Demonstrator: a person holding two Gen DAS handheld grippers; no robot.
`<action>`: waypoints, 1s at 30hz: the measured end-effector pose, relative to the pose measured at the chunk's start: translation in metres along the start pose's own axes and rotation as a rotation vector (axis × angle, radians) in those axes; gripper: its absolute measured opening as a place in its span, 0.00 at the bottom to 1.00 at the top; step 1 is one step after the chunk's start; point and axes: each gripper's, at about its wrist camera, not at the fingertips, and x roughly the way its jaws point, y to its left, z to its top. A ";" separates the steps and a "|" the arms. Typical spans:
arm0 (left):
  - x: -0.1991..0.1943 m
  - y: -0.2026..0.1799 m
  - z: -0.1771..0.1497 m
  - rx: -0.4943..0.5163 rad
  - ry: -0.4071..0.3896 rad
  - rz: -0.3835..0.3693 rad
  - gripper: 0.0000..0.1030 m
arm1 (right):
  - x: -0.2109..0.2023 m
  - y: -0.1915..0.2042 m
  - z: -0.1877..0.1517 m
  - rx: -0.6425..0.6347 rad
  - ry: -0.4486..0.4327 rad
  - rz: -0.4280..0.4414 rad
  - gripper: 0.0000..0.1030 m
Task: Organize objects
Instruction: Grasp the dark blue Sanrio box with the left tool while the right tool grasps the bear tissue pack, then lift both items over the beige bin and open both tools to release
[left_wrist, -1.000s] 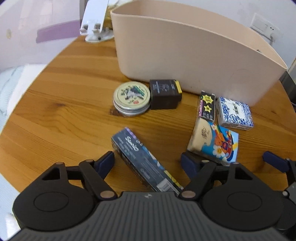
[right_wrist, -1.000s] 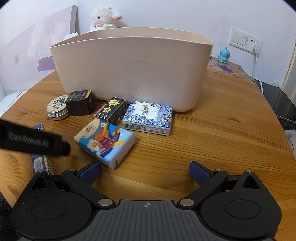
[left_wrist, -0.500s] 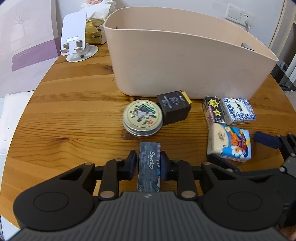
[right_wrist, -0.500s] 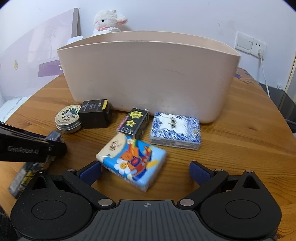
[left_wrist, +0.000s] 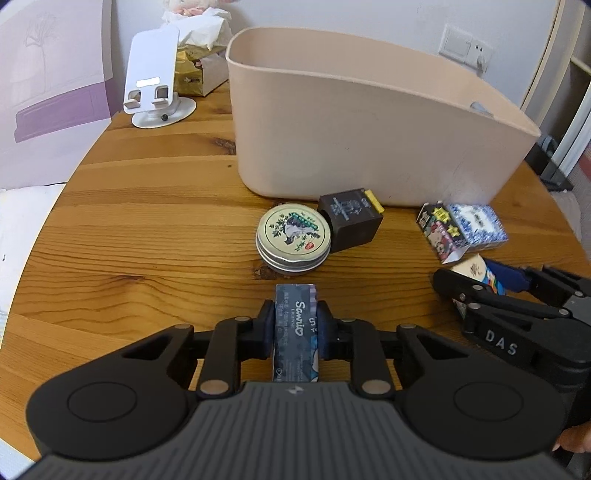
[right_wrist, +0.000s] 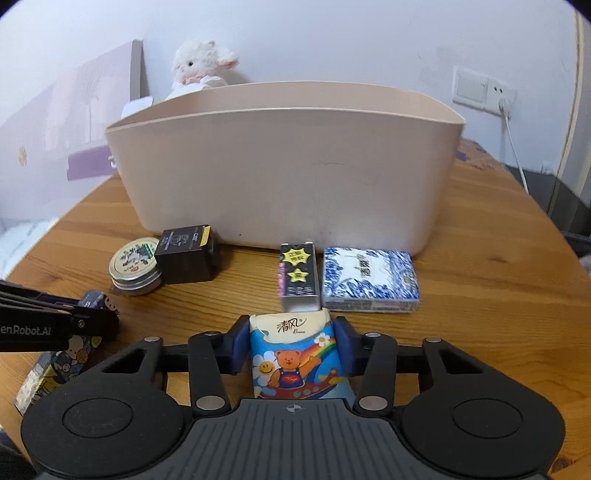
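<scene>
Left gripper (left_wrist: 295, 328): pinching Sanrio box (left_wrist: 295, 332) over table (left_wrist: 147, 221); right gripper (right_wrist: 291, 345): clamped on tissue pack (right_wrist: 295, 358); 4 items remain beside beige bin (right_wrist: 288, 177). Advice: lift both clear of rim, release inside bin.

The worktop (left_wrist: 147, 229) is varnished wood with visible grain and knots, faintly glossy. The bin (right_wrist: 288, 173) is smooth matt beige plastic. The round tin (left_wrist: 293, 236) has a bare metal rim and a printed lid. The tissue pack (right_wrist: 295, 354) is wrapped in glossy plastic film. The dark carton (left_wrist: 295, 332) looks like printed card. A fluffy plush lamb (right_wrist: 201, 62) sits behind.
</scene>
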 end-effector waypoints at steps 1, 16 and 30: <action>-0.004 0.001 0.000 -0.003 -0.008 -0.006 0.24 | -0.002 -0.003 0.000 0.013 -0.003 0.010 0.42; -0.064 -0.008 0.033 0.036 -0.176 -0.041 0.24 | -0.055 -0.025 0.032 0.024 -0.140 0.063 0.41; -0.093 -0.020 0.095 0.063 -0.325 -0.070 0.24 | -0.098 -0.044 0.107 0.011 -0.315 0.070 0.41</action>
